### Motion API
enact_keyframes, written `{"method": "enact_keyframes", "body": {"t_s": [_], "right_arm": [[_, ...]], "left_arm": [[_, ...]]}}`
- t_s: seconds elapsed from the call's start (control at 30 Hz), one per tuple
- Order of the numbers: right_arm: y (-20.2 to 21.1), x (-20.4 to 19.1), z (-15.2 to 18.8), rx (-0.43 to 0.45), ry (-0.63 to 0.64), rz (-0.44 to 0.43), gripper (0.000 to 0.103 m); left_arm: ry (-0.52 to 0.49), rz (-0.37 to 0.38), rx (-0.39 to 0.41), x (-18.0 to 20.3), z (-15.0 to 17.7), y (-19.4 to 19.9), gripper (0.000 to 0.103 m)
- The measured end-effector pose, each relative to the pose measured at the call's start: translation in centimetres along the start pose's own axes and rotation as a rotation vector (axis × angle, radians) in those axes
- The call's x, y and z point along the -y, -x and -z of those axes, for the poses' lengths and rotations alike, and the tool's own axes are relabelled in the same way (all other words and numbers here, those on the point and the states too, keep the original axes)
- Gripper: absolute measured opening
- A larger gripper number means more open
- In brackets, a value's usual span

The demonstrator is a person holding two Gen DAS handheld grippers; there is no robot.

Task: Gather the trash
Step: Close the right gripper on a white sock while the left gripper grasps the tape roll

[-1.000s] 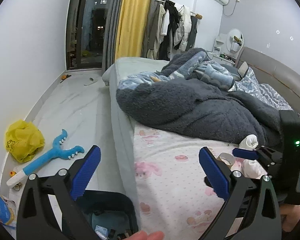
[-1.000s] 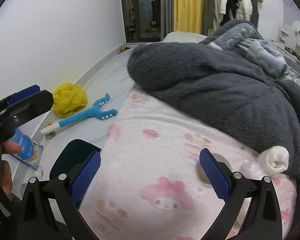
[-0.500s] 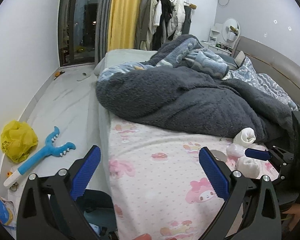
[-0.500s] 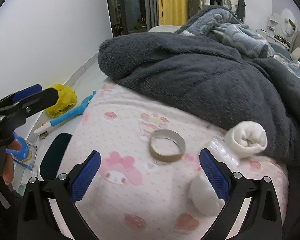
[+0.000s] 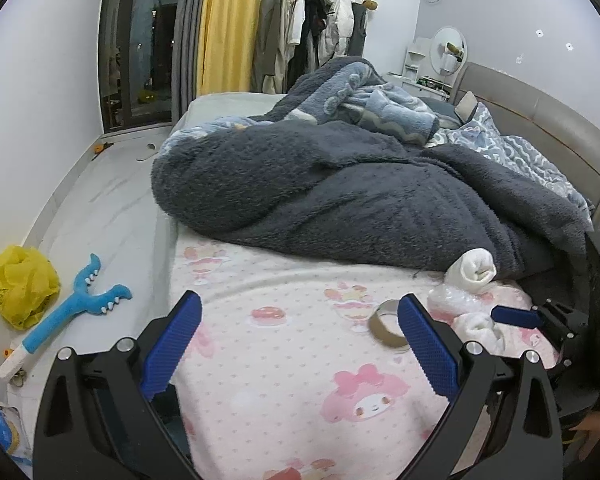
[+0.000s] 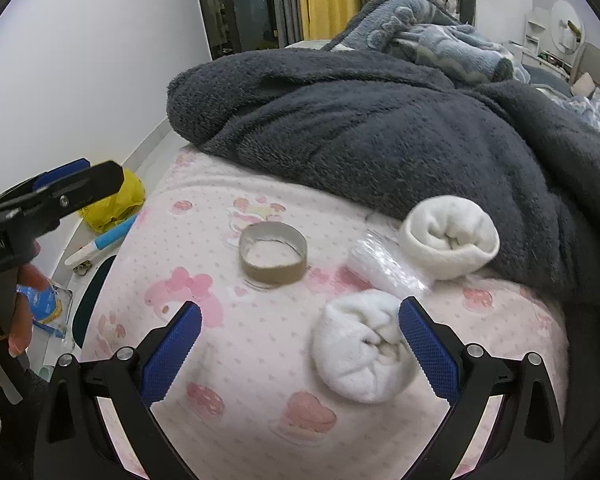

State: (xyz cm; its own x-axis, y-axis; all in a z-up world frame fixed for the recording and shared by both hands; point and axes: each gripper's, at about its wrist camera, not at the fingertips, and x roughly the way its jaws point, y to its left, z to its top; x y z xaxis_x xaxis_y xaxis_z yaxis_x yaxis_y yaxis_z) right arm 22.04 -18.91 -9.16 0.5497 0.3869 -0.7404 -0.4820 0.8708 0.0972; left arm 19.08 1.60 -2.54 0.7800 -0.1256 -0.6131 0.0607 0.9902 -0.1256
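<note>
A brown cardboard tape ring (image 6: 273,254) (image 5: 387,322) lies on the pink patterned bed sheet (image 6: 228,344). Beside it is a crumpled clear plastic wrapper (image 6: 384,266) (image 5: 450,300), and two rolled white socks: one (image 6: 364,354) close to my right finger, one (image 6: 450,236) against the dark blanket. My right gripper (image 6: 300,338) hovers open just short of the ring, with nothing between its fingers. My left gripper (image 5: 300,334) is open and empty over the sheet, left of the ring. A dark bin (image 6: 92,300) shows below the bed edge.
A thick dark grey blanket (image 5: 340,200) covers the bed behind the items. On the floor lie a yellow plastic bag (image 5: 22,284), a blue and white toy (image 5: 66,312) and a blue packet (image 6: 40,300). A hand (image 6: 18,320) holds the left gripper.
Both grippers have moved right and forward over the bed. The ring, wrapper and socks now sit close in front of the right gripper; the bin has slipped out of the left view.
</note>
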Motion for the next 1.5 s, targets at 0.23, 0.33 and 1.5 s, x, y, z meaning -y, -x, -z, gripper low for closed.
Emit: {"method": "enact_keyframes", "body": {"t_s": [0.23, 0.33, 1.5], "right_arm": [[-0.2, 1.9, 1.0, -0.012, -0.034, -0.033, 0.1], [-0.2, 2.7, 1.4, -0.008, -0.052, -0.037, 0.1], [2.3, 8.9, 3.9, 0.032, -0.163, -0.181, 0.044]], "left_arm": [[0.003, 0.019, -0.046, 1.6, 0.2, -1.6, 0.1], [-0.008, 0.036, -0.052, 2.4, 0.4, -2.1, 0.1], [-0.051, 0.037, -0.179, 8.5, 2.8, -9.5, 0.091]]}}
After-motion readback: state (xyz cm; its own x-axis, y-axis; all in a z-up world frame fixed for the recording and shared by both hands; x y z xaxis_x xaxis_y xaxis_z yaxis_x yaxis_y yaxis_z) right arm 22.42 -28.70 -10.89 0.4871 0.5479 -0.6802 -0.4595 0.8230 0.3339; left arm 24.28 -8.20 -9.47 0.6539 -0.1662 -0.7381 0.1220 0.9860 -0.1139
